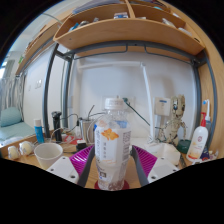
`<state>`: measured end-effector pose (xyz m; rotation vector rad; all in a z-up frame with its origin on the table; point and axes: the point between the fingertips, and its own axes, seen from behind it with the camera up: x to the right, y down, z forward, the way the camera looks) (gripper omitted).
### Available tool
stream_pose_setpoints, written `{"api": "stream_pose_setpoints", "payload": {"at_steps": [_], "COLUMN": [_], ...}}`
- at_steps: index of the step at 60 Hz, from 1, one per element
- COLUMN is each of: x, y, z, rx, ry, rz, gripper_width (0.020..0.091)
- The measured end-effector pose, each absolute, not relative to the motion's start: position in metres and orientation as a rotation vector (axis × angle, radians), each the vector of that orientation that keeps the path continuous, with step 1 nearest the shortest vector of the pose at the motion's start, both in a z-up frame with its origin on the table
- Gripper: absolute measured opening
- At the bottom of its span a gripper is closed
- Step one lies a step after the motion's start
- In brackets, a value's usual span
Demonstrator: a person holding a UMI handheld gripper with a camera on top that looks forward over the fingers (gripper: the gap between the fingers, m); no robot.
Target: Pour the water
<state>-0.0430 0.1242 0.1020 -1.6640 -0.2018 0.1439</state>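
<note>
A clear plastic water bottle [112,145] with a white cap and an orange-and-white label stands upright between my fingers. My gripper [112,172] is shut on it, with the magenta pads [82,158] pressing its lower body from both sides. The wooden desk [60,160] shows under its base; I cannot tell whether the base touches the desk. A white cup [47,153] sits on the desk to the left, beyond the left finger, apart from the bottle.
A small blue bottle [39,131] and another white mug [26,148] stand further left. On the right are a white bottle with a red top [199,141] and a wooden figure [175,125]. A wooden shelf [120,32] hangs overhead; cables run along the wall.
</note>
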Motion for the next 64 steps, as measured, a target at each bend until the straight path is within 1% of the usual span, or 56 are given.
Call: {"api": "stream_pose_setpoints", "payload": {"at_steps": [2,4,11,31,39,46,52,64], "x": [-0.042,-0.041,-0.035,0.005,0.022,0.025,0.028,0.034], "y": [0.122,0.118,0.094,-0.026,-0.061,-0.080,-0.091,-0.096], "z": [0.099,0.098,0.106,0.098,0.108,0.120,0.121,0.134], "rx": [-1.676,-1.682,-1.662,-1.780,-1.783,-1.755,-1.751,-1.721], "ry": [-0.197,-0.191,-0.154,0.000,0.038,0.021,0.011,0.038], "rz": [0.138,0.138,0.153,0.097,0.061,0.056,0.061,0.073], "gripper_width": [0.0821,0.0838,0.0839,0.0834,0.0835,0.0836,0.0838,0.0837]}}
